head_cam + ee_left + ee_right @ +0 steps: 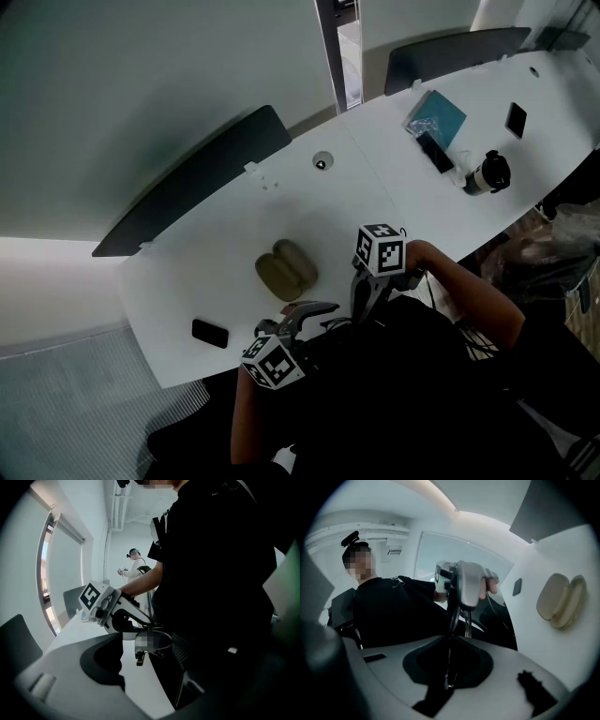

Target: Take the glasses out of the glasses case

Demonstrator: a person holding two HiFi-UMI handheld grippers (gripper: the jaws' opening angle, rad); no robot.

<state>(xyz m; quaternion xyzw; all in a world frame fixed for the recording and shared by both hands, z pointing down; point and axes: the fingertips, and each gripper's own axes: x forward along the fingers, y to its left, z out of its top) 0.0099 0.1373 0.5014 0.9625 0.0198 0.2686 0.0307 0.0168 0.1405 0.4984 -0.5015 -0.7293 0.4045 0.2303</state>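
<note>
Low in the head view, my left gripper (305,317) stands with its jaws spread wide and nothing pressed between them. Just to its right, my right gripper (362,302) is clamped narrow on the thin frame of the glasses (164,640), holding them in the air over the near edge of the table (394,183). The glasses case (286,270) lies open, seemingly empty, at centre frame, with a phone (210,332) to its lower left. By my reading the glasses are out; at most, setting them down remains.

dim, contrasty fisheye frames, dark curved edges, soft foreground blur
</note>
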